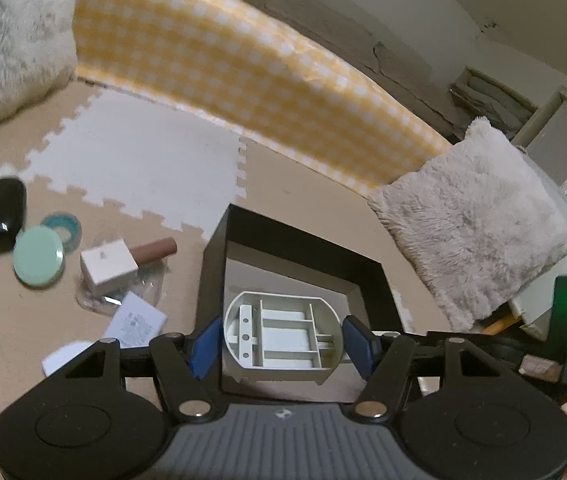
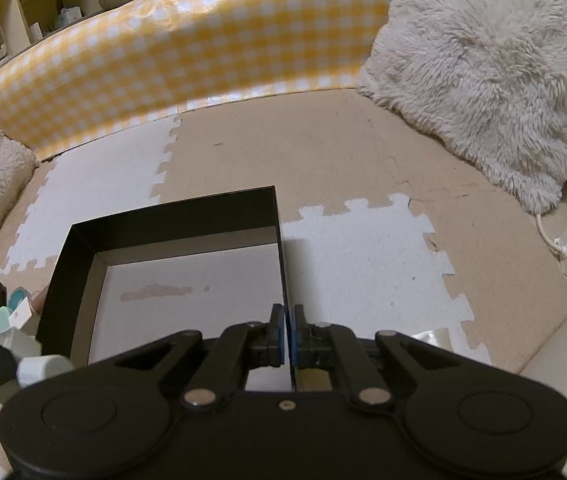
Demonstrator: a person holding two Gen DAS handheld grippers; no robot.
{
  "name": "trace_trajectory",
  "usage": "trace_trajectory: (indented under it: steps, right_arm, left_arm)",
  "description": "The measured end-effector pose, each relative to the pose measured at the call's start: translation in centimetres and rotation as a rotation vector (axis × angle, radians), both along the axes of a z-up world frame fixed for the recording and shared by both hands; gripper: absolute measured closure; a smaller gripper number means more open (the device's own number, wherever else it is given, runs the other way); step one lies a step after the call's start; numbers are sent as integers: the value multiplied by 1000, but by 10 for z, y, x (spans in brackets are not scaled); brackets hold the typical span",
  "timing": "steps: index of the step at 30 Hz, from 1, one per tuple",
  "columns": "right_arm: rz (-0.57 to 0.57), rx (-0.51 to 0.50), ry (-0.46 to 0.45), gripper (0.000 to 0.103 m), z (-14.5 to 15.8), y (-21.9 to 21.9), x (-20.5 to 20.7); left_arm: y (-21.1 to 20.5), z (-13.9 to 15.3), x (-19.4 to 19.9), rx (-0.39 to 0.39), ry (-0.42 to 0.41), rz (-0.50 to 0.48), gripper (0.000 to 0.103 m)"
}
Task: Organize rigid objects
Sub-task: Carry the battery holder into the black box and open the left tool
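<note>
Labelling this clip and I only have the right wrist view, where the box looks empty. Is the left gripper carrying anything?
Observer: Yes. The left gripper is shut on a grey-white plastic tray, held over the black box.
Operator: I see bits of clutter at my left edge. What am I missing there?
Observer: A printed leaflet lies on the mat, on the gripper's side of the small white box.
Operator: Anything under that white box?
Observer: Crumpled clear plastic wrap lies beneath it.
</note>
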State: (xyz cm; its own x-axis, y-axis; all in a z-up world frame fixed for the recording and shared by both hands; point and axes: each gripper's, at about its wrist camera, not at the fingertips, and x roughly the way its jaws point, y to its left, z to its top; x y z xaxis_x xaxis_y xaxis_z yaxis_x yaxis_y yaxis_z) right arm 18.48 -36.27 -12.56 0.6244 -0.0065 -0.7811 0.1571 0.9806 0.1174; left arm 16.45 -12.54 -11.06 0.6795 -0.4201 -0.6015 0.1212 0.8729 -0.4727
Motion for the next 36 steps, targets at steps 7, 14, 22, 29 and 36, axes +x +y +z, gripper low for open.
trace_trajectory:
  steps: [7,14,22,29,36]
  right_arm:
    - [-2,-11,5,99,0,1,0]
    - [0,-5,9,100,0,1,0]
    - [7,4,9,100,0,0,0]
    - [14,3,9,100,0,0,-1]
    - [6,5,6,100,0,0,-2]
  left_arm:
    - [-3,-2,-4,-13,-52,-21,37]
    - [-4,-2,-5,9,-40,-23,23]
    - [-6,-5,-4,50,2,-43,13]
    - [-10,-4,-6,96,5,-71,6]
    - [-11,-3,-7,121,9,-84,1]
